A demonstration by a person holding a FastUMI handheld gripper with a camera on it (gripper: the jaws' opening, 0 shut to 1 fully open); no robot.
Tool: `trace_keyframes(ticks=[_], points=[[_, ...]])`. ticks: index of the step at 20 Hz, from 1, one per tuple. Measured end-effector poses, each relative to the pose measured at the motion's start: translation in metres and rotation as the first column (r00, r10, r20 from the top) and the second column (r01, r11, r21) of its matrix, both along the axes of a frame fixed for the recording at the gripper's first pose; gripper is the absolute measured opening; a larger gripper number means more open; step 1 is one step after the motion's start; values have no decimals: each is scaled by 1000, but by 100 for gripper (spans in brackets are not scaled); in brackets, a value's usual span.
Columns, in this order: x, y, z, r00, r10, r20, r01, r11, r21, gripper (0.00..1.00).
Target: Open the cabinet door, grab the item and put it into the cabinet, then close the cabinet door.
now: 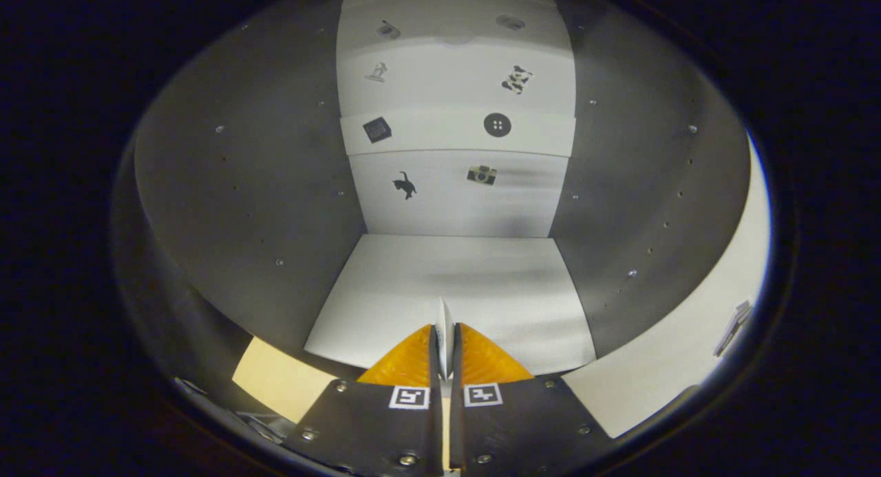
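Note:
My gripper (446, 343) is shut on a thin white flat item (444, 315), which I see edge-on, standing upright between the two fingers with its tip poking out just ahead of them. The fingers reach over the front edge of the open cabinet's white floor (482, 277). Beyond them stands the cabinet's white back wall (454, 208), dotted with small dark stickers. Grey side walls rise on the left (261, 188) and on the right (633, 188). I cannot tell what kind of item it is.
A white panel (674, 353) with a small sticker runs alongside the right wall, outside it; it looks like the swung-open door. A beige surface (275, 377) shows below the cabinet's left front corner.

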State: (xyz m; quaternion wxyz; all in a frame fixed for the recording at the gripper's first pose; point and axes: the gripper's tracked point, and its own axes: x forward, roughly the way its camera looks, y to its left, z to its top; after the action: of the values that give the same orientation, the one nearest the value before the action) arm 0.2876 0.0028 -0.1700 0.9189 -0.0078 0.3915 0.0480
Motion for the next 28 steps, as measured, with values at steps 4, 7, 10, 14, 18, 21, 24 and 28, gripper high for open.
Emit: trace_keyframes(ticks=[4,7,10,14,18,21,24,28], points=[[9,3,-8,1000,1,-25,-1,1000,12,5],[21,6,-4,1000,-15,0,15,999,48,12],[27,4,3,999,-41,34,39,996,75,15],[28,0,12,995,-48,91,43,997,59,15],[16,-3,35,980,-53,190,49,998,29,15],[-2,-5,61,959,-63,275,60,998,22,15],[-28,-7,88,935,-81,345,76,997,27,15],[-69,-18,118,904,-111,413,113,993,20,15]])
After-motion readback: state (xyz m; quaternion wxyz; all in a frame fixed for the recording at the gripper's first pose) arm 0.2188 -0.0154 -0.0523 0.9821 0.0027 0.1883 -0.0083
